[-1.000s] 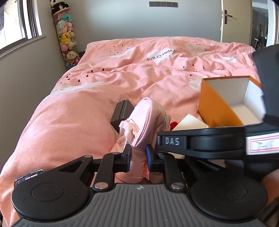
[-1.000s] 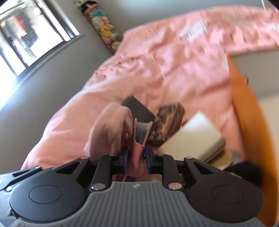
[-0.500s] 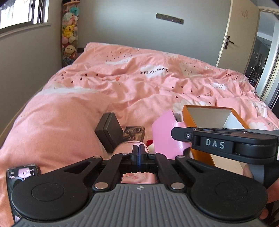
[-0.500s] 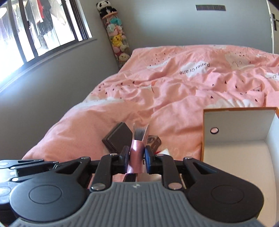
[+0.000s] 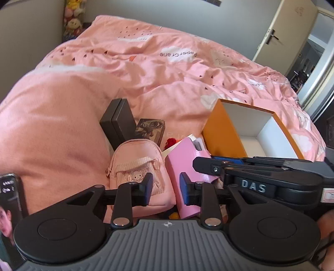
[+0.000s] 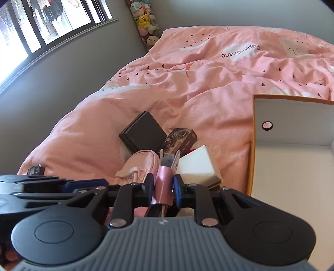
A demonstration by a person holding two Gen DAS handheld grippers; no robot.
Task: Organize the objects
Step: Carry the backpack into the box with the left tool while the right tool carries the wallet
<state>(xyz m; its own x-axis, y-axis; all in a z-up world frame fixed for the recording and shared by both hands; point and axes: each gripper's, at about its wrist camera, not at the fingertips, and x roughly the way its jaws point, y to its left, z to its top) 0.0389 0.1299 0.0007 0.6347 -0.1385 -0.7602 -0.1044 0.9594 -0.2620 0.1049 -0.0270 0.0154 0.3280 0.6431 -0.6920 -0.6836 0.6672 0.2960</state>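
The left gripper [image 5: 165,190] has just been opening; its blue pads stand apart with nothing pressed between them, and behind the gap are the edge of the pink pouch [image 5: 136,166] and the pink sleeve [image 5: 189,166]. The pouch, shaped like a tiny backpack, rests on the duvet [image 5: 62,116], free of the pads, its front pocket facing the camera.

The right gripper [image 6: 163,185] is nearly shut, pads clamped on the sleeve [image 6: 163,182], which stands upright between them with grey cards [image 6: 168,160] showing at its open top. In the left view this gripper reaches in from the right, and the sleeve tilts just right of the pouch.

Behind the pouch a black case [image 6: 144,133] leans on a fold of the duvet. Just right of it lies a dark patterned box [image 6: 181,140]. In front of that is a white box [image 6: 198,166], close to the sleeve, and a bit of red [image 5: 171,142] shows between them in the left view.

Further right, near the duvet's near edge, stands an orange carton [image 5: 221,133] with a white inside, open at the top and with nothing seen in it; a round hole [image 6: 267,125] pierces its far wall.

A phone [image 5: 9,208] is fixed at the left gripper's left side. Plush toys [image 6: 144,18] are stacked in the far corner beside the window [image 6: 41,27], and a door [image 5: 288,31] stands at the far right
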